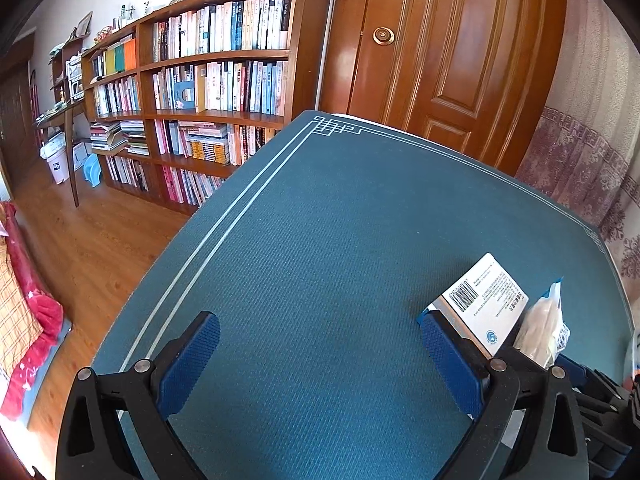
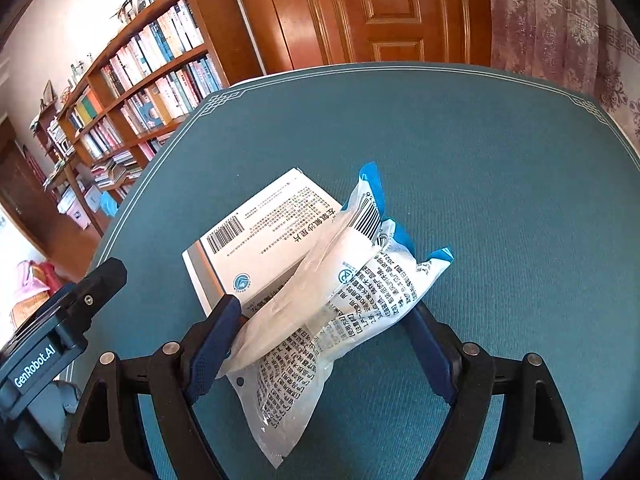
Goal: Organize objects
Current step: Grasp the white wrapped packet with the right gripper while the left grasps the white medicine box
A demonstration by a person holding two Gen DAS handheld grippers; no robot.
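A white medicine box (image 2: 272, 224) with a barcode lies on the teal table mat (image 2: 500, 200). A clear bag of white material (image 2: 292, 296) leans across the box, over a white and blue printed packet (image 2: 384, 280). My right gripper (image 2: 322, 312) stands wide around both packets. Its left fingertip touches the clear bag; the packet's edge covers the right fingertip. My left gripper (image 1: 320, 322) is open over bare mat with nothing between its fingers. The box (image 1: 484, 300) sits just beyond its right finger, with the bag (image 1: 540, 328) further right.
The mat (image 1: 340, 220) ends at a rounded edge with white border lines. Beyond it stand a long wooden bookshelf (image 1: 216, 80), a wooden door (image 1: 452, 48) and a patterned curtain (image 1: 580, 160). The left gripper's body (image 2: 92, 284) shows at the left of the right wrist view.
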